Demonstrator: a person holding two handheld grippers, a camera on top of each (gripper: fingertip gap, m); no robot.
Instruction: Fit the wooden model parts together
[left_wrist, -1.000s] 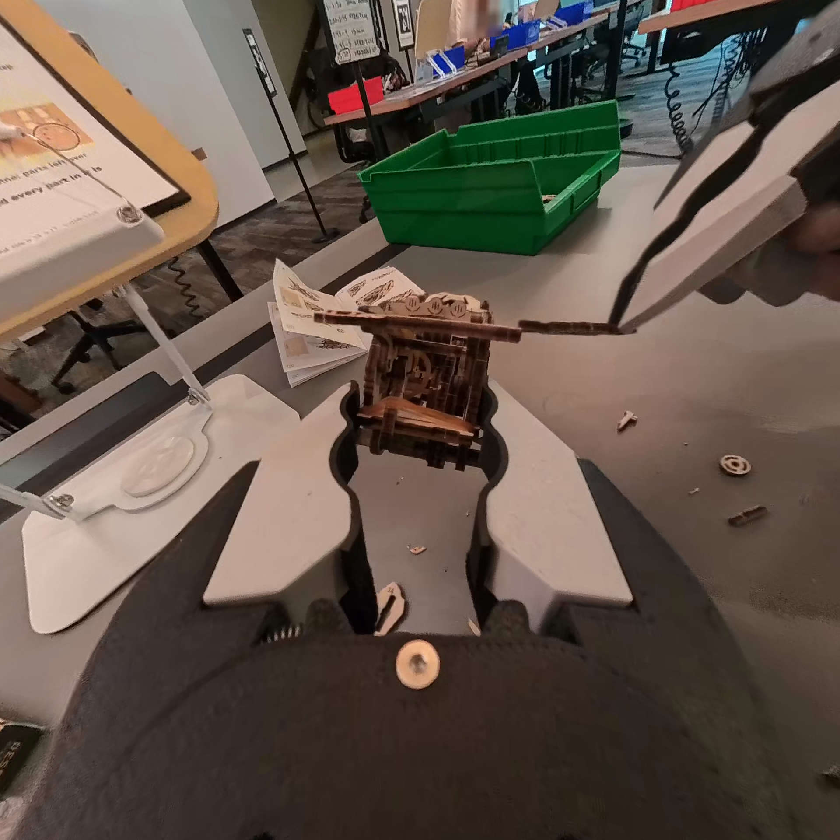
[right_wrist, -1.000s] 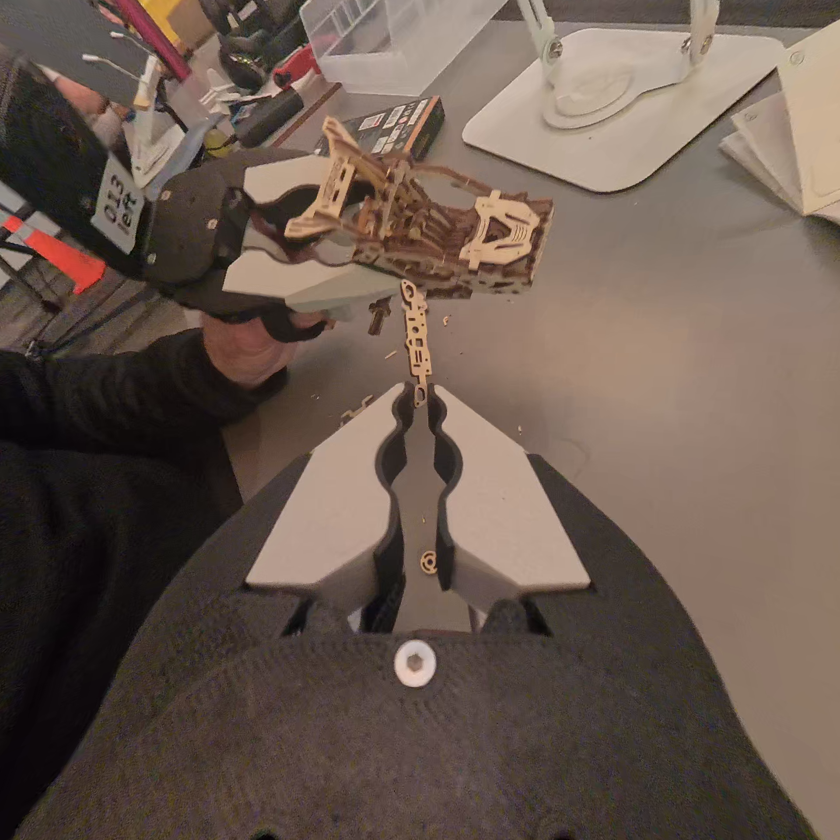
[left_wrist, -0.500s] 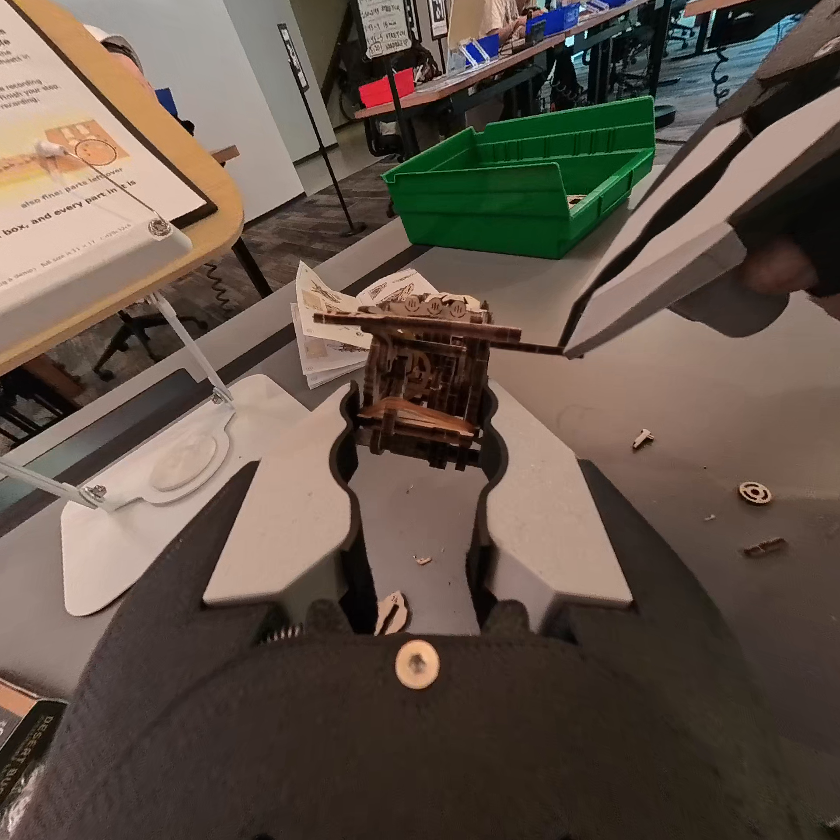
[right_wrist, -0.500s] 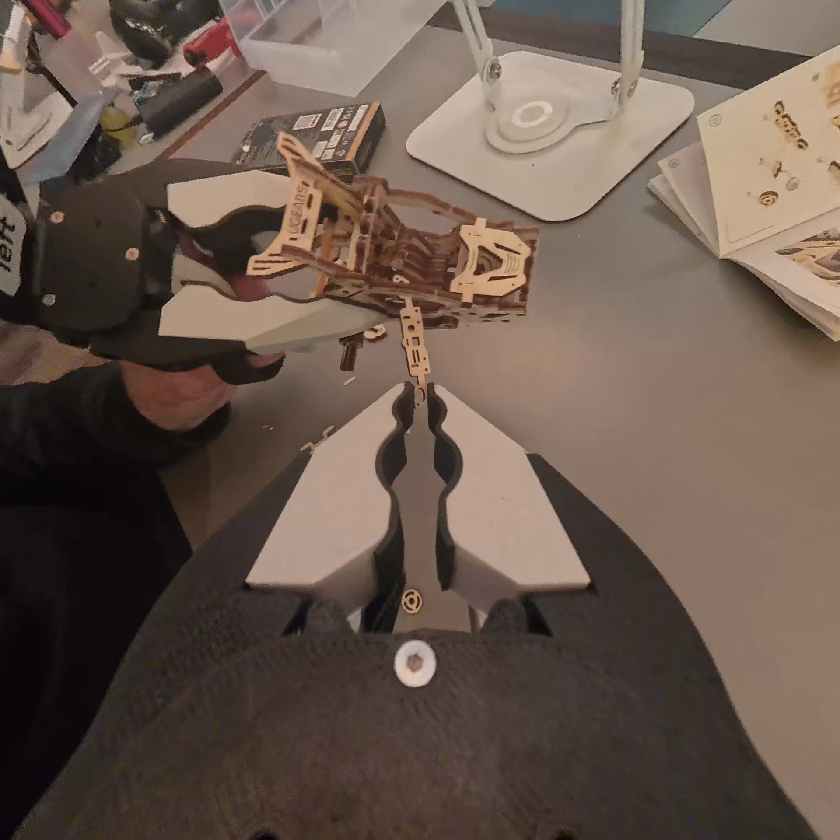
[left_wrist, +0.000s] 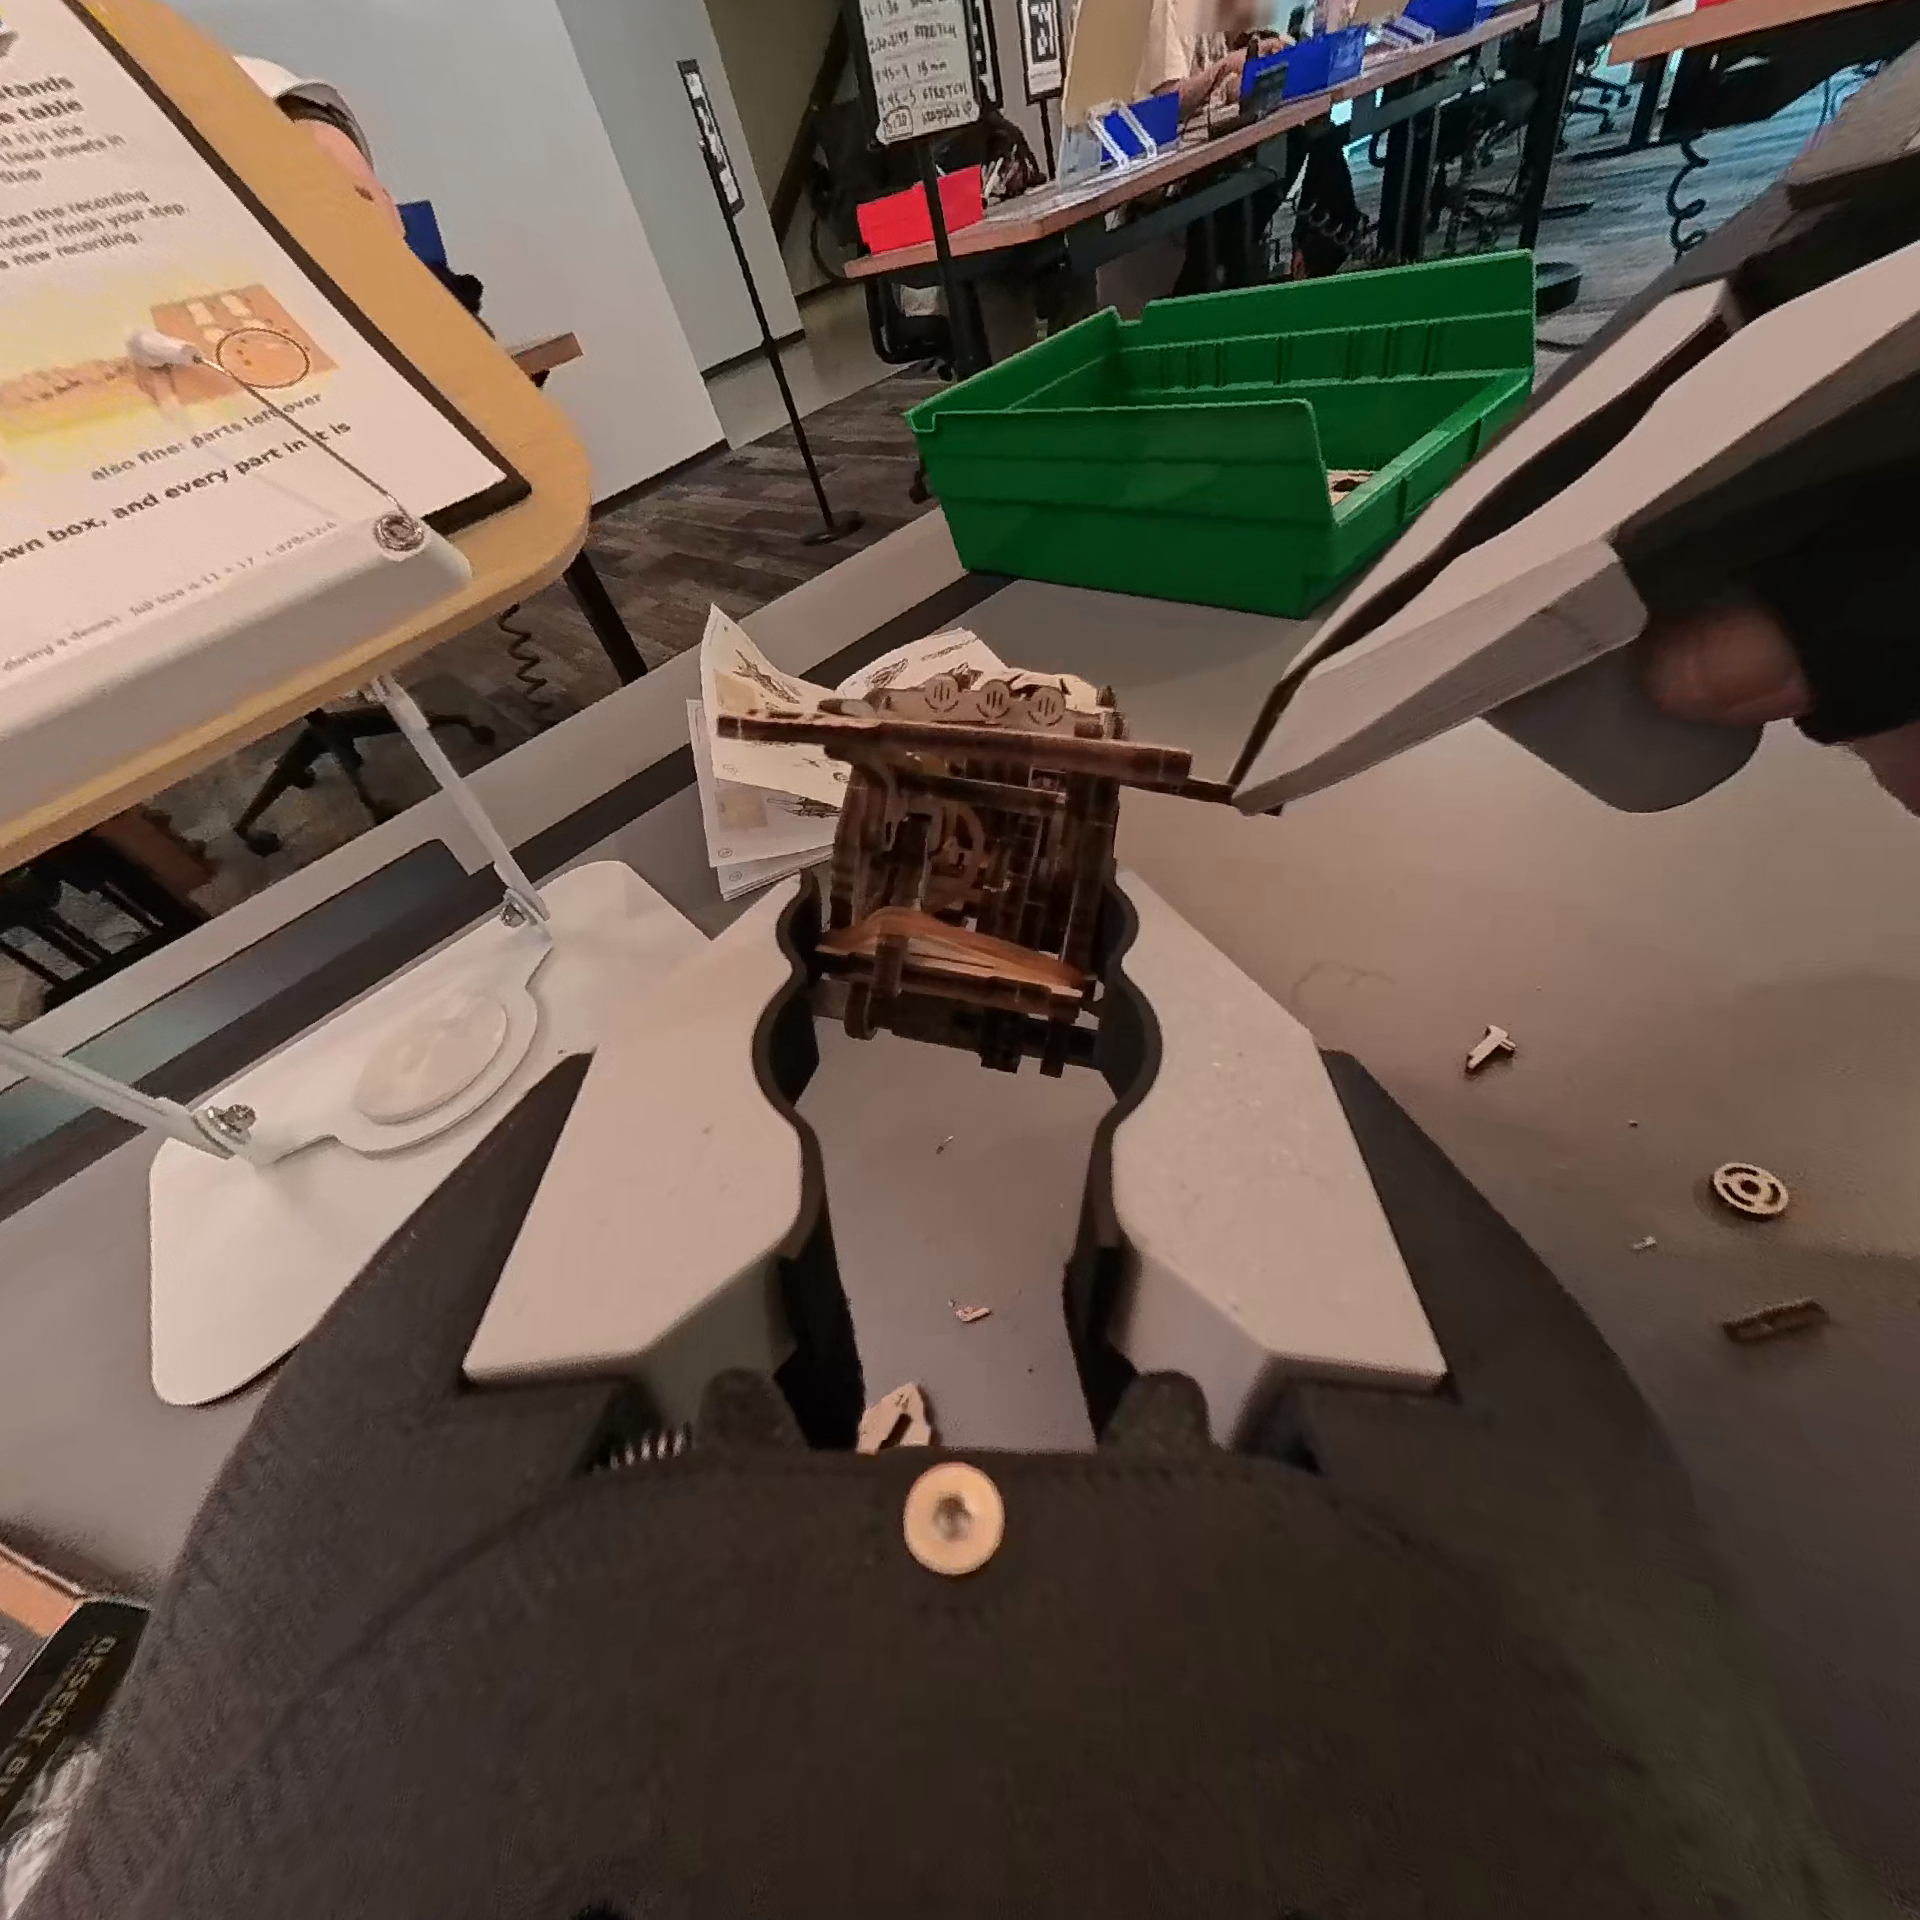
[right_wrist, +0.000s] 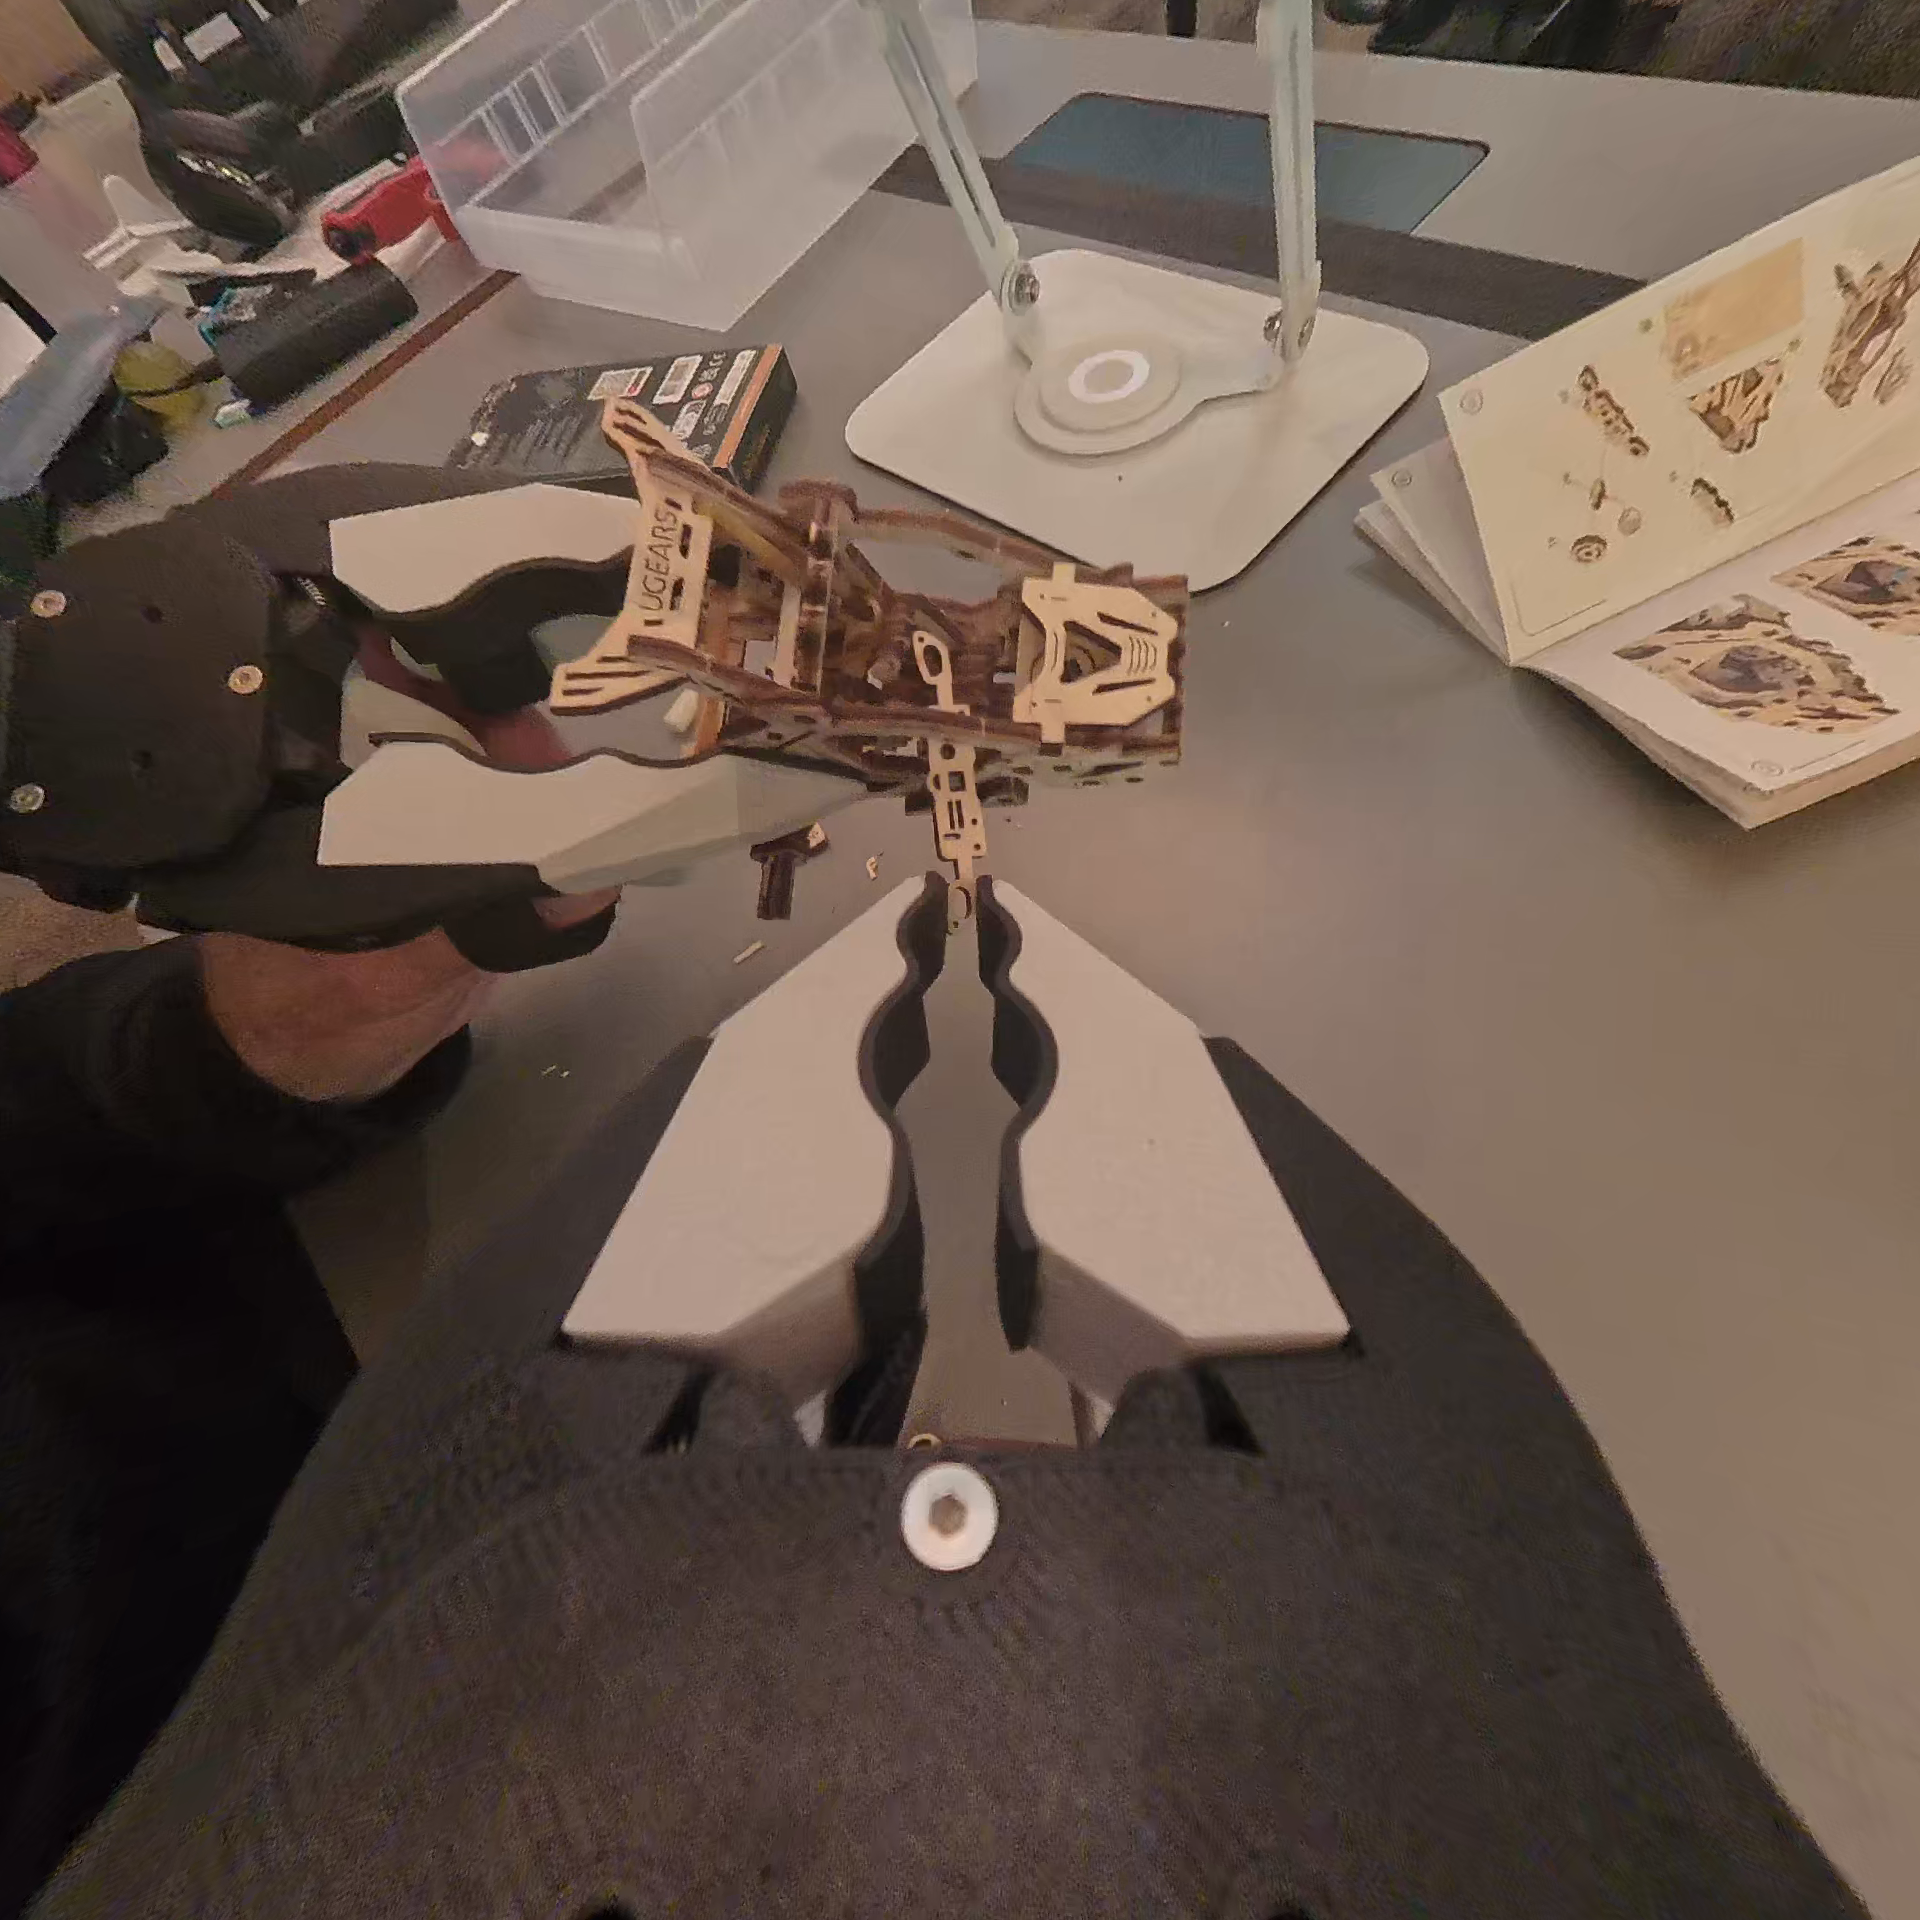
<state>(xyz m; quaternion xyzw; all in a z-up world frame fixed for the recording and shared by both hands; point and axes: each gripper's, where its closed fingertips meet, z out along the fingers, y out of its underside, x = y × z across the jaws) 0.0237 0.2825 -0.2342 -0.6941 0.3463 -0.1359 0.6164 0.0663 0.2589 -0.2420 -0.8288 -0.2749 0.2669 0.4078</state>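
The thin wooden strip (right_wrist: 957, 805) in the right gripper (right_wrist: 961, 891) now sits deeper in the wooden model's (right_wrist: 894, 649) side; less shows than a second ago.

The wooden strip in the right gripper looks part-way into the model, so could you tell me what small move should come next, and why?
Probably push the strip a little further into the model. The right gripper pinches its outer end, its far end already meets the model's side, and the left gripper holds the model off the table.

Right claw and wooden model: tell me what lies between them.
Right wrist view: a thin wooden strip spans from the right claw, shut on it, to the wooden model.
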